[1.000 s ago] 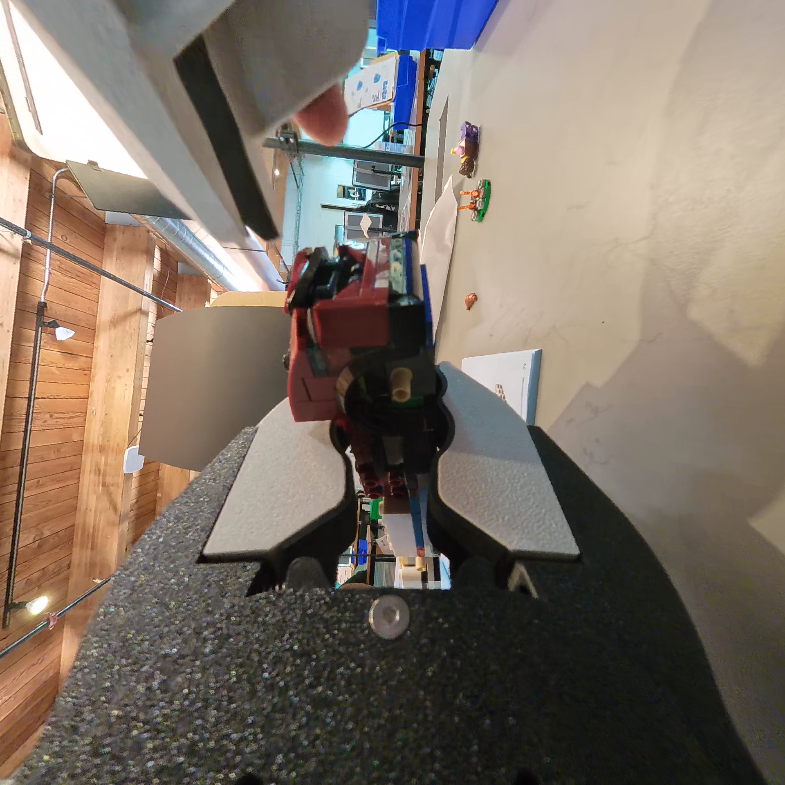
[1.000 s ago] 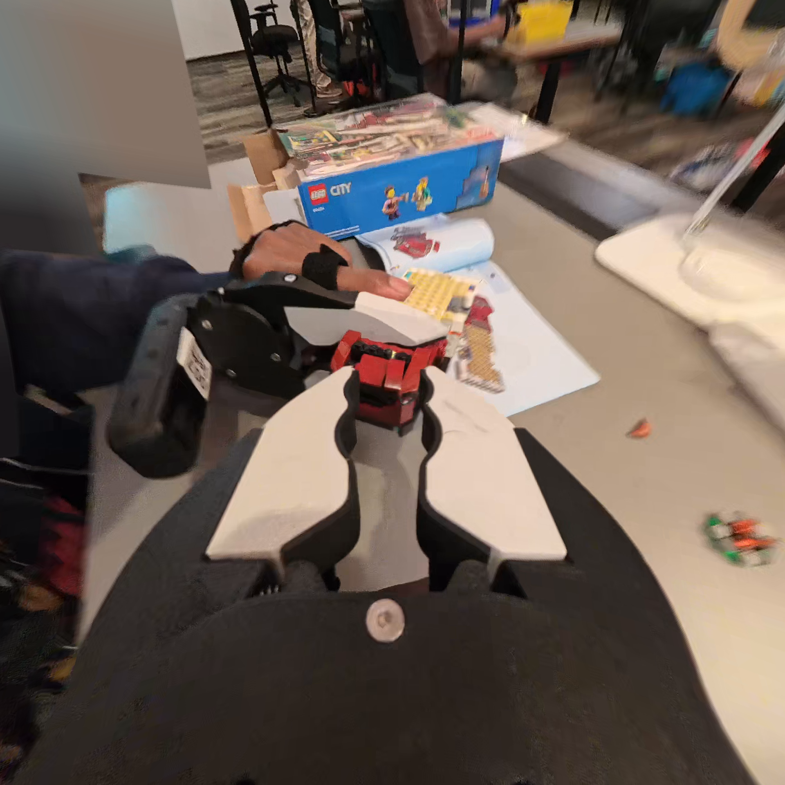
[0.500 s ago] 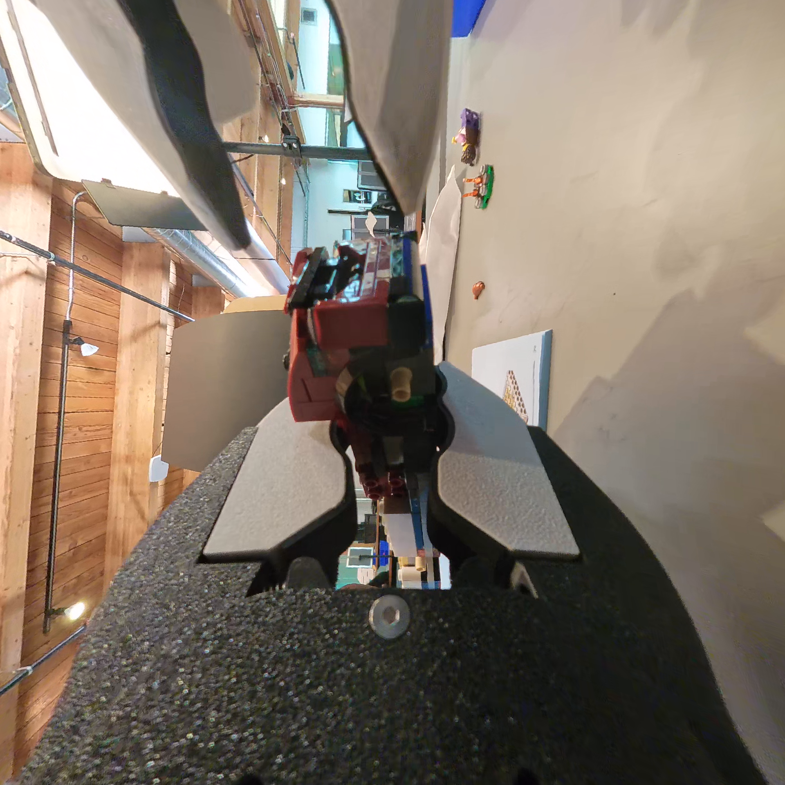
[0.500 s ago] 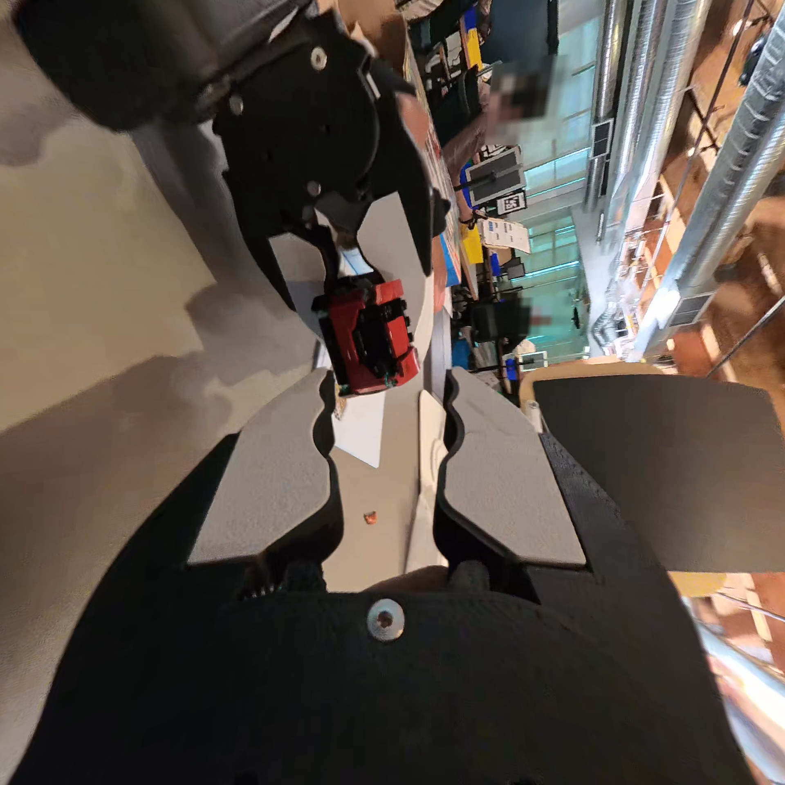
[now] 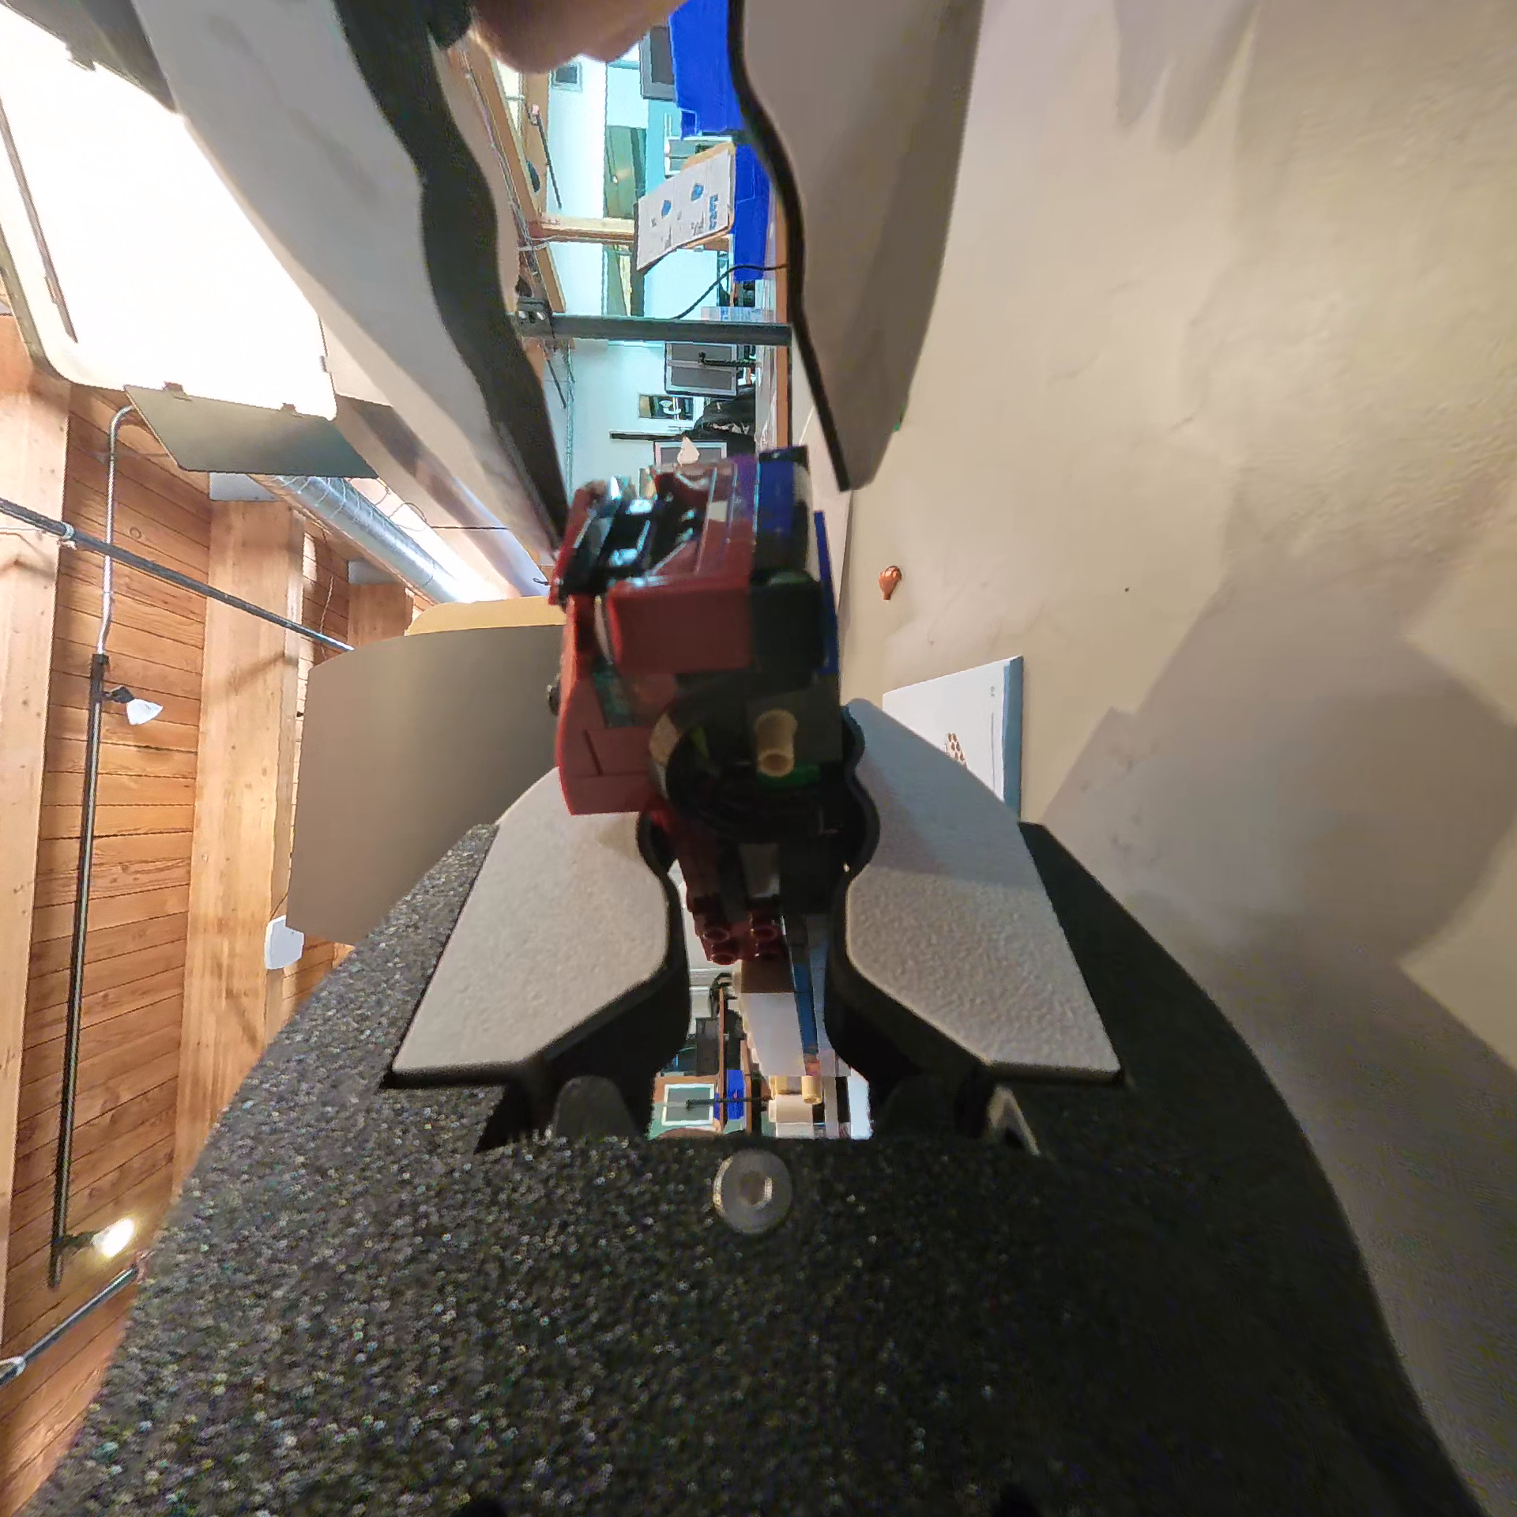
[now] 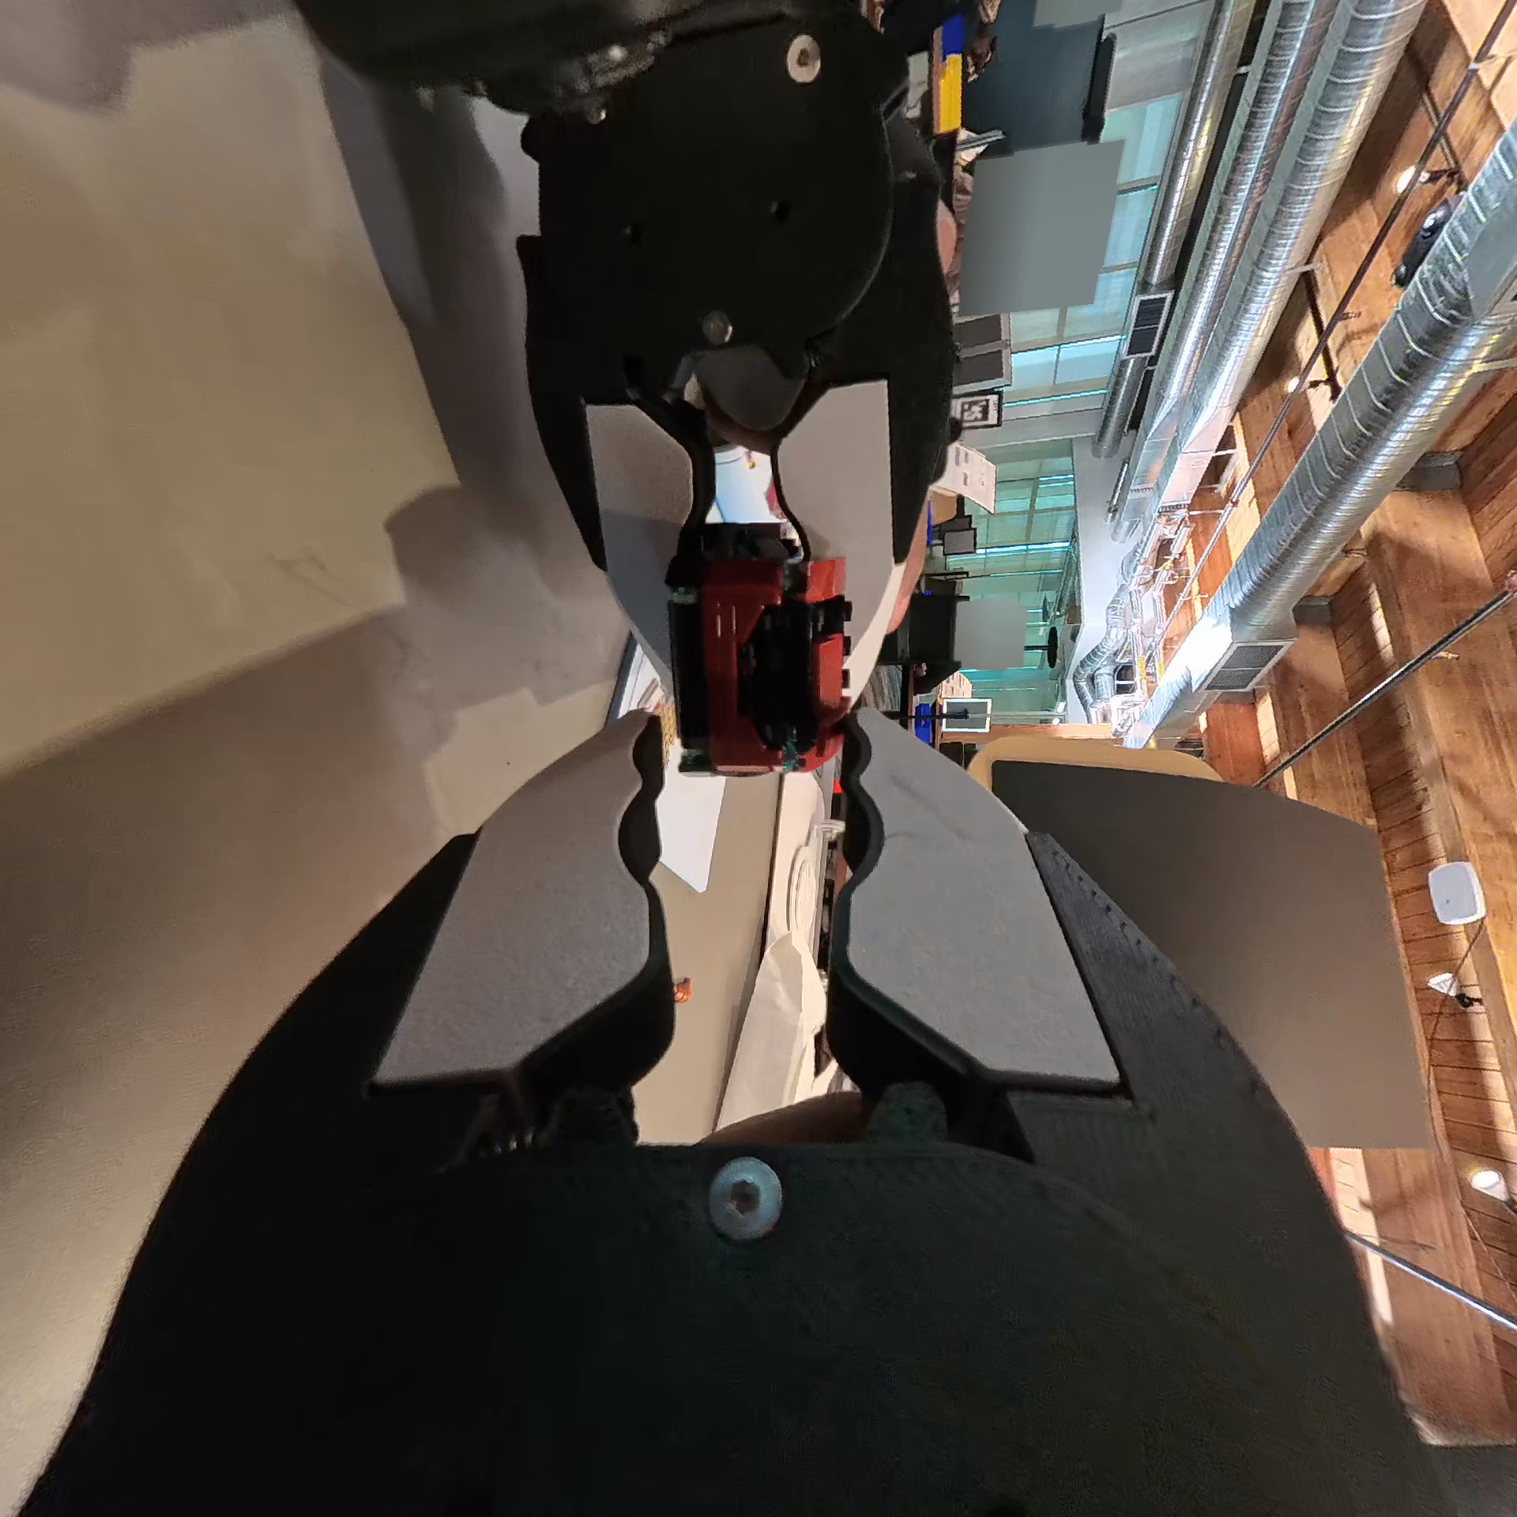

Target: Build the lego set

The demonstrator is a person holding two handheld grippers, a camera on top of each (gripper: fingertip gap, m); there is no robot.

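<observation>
Toy car (image 5: 698, 640) of red bricks clamped in our left gripper (image 5: 751, 821), our right gripper (image 6: 751, 739) apart around its front end, desk (image 5: 1190, 410) alongside

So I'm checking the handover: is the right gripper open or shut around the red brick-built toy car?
Open. The right gripper has its fingertips apart on either side of the car's end, while the left gripper clamps the red brick-built toy car.

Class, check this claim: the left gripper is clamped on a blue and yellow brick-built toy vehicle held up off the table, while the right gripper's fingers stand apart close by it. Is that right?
Not quite: the colour is wrong. The left gripper is clamped on a red and black toy vehicle, as the left wrist view shows. The rest stands: it is off the table, and the right gripper has its fingers apart close by it.
</observation>
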